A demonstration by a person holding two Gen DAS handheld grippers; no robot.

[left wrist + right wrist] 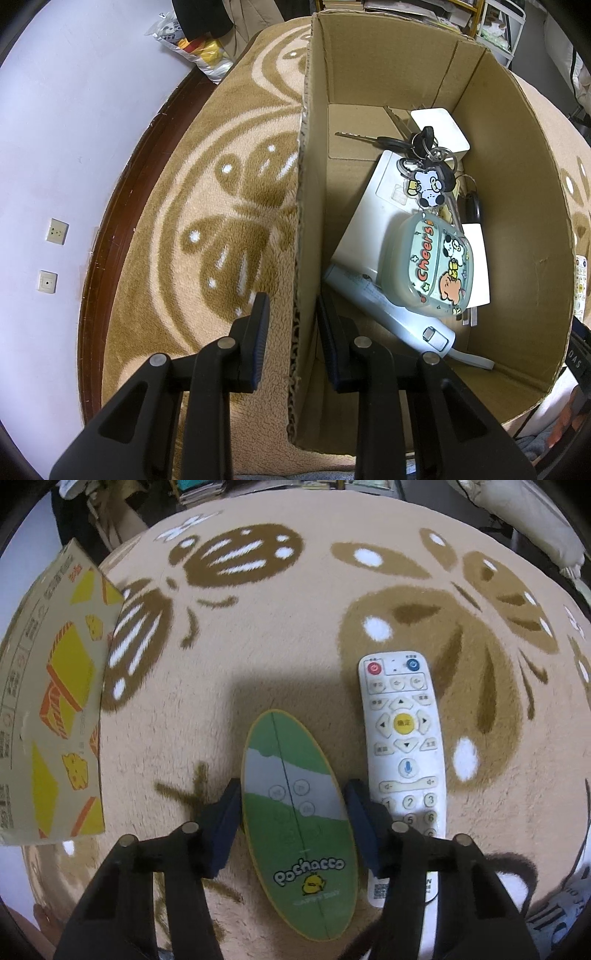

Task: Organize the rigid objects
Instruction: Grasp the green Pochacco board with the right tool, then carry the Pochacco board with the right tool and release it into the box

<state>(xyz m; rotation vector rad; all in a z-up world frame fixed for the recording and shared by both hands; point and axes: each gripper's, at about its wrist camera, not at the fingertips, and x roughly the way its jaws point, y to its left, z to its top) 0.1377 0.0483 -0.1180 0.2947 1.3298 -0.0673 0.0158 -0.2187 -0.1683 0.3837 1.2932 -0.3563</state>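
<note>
Over plush beige blanket [295, 609] with brown butterfly pattern, worked both tools at once. Straddled the side wall of cardboard box [301, 221] with left tool [291, 321], one finger outside and one inside. Left it open, blanket showing between outer pad and cardboard, so steadied rather than clamped, probably to stop the box sliding when the next item went in. Saw inside it a bunch of keys [424, 147] with cartoon charms, a "Cheers" case [432, 266], white flat pieces and a pale blue device [391, 314].

Closed right tool [293, 805] on green oval Pochacco gadget [295, 812], pads pressed against both long edges near its widest part, apparently for a balanced hold. Could not tell whether lifted or resting on blanket. Kept its long axis in line with the fingers: logo end nearest the camera, far tip pointing away and slightly left, box standing well off on that side. Noted white remote [402, 720] lying just beside it, almost parallel, power buttons at the far end, right-hand finger over its lower keys
</note>
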